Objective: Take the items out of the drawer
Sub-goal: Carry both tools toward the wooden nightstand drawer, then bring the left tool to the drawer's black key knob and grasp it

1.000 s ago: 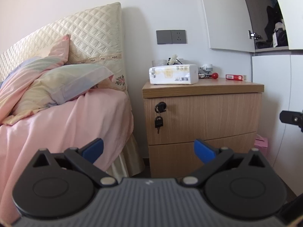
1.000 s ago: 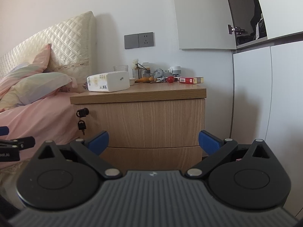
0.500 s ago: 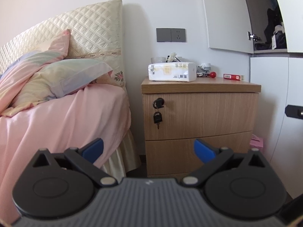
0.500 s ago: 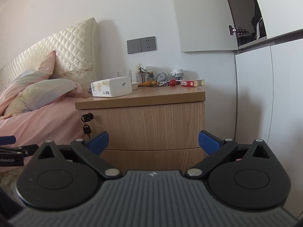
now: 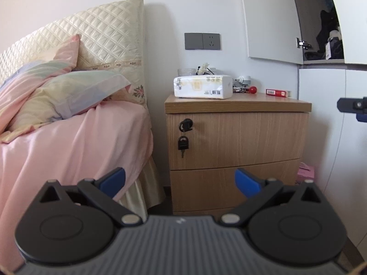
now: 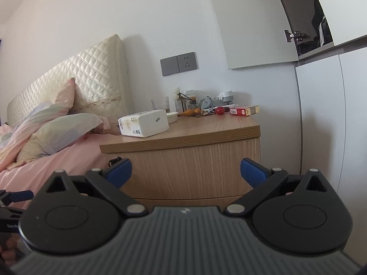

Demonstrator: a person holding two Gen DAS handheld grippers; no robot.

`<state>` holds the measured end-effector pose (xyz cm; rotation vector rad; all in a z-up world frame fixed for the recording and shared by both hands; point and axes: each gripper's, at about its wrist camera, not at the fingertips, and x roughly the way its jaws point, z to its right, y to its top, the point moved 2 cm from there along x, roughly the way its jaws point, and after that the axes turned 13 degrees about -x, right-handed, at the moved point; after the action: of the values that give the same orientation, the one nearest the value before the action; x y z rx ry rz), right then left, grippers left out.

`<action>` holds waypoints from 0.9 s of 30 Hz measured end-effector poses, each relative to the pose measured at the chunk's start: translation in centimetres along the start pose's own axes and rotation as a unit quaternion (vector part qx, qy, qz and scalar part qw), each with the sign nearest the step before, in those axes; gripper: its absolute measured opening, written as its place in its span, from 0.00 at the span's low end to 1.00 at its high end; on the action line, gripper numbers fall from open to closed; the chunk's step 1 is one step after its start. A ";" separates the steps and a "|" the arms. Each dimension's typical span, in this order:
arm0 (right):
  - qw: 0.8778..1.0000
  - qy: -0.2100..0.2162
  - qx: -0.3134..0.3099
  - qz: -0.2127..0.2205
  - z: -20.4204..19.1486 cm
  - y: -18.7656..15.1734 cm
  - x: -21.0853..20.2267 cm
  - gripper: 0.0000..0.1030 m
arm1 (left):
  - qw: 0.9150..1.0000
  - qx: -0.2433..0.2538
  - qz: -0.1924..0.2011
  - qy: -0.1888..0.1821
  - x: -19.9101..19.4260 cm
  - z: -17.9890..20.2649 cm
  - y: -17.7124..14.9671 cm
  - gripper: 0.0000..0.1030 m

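Facing a bedroom corner, I see the bed (image 5: 68,142) first, under a pink sheet, with a quilted cream headboard (image 5: 103,36) and striped pillows (image 5: 75,91) piled against it. Just beside the bed's head end stands a wooden nightstand (image 5: 238,137), and past it white cupboard doors (image 5: 321,114), one upper door swung open.

The nightstand has two drawers, both closed. The upper drawer (image 5: 247,139) carries a lock (image 5: 185,124) at its left edge with a key in it and a second key (image 5: 183,143) dangling below; the lower drawer (image 5: 229,183) sits under it.

On the nightstand top, a white tissue pack (image 5: 203,86) lies near the front left corner. Behind it, along the back edge, are a glass (image 6: 160,103) and a clutter of small things I cannot make out. A red ball (image 6: 220,109) lies toward the back right, and a red box (image 6: 243,111) beside it at the right edge. A pink box (image 5: 306,171) sits on the floor between nightstand and cupboard.

My left gripper (image 5: 180,181) hangs in front of the lower drawer, well apart from it, blue fingertips (image 5: 113,180) spread wide and holding nothing. My right gripper (image 6: 185,171) faces the upper drawer front, jaws equally wide and empty; the left one's tip shows at that view's left edge.
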<state>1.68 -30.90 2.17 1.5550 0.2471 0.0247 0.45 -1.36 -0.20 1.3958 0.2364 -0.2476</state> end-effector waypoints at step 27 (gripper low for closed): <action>0.995 0.067 -0.043 -0.061 12.5 -4.0 16.0 1.00 | 0.995 0.064 -0.074 -0.025 20.1 0.4 5.3 0.99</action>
<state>18.85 -40.53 -4.07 1.4528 0.4413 0.0440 21.17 -1.55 -1.31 1.4996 0.2871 -0.4256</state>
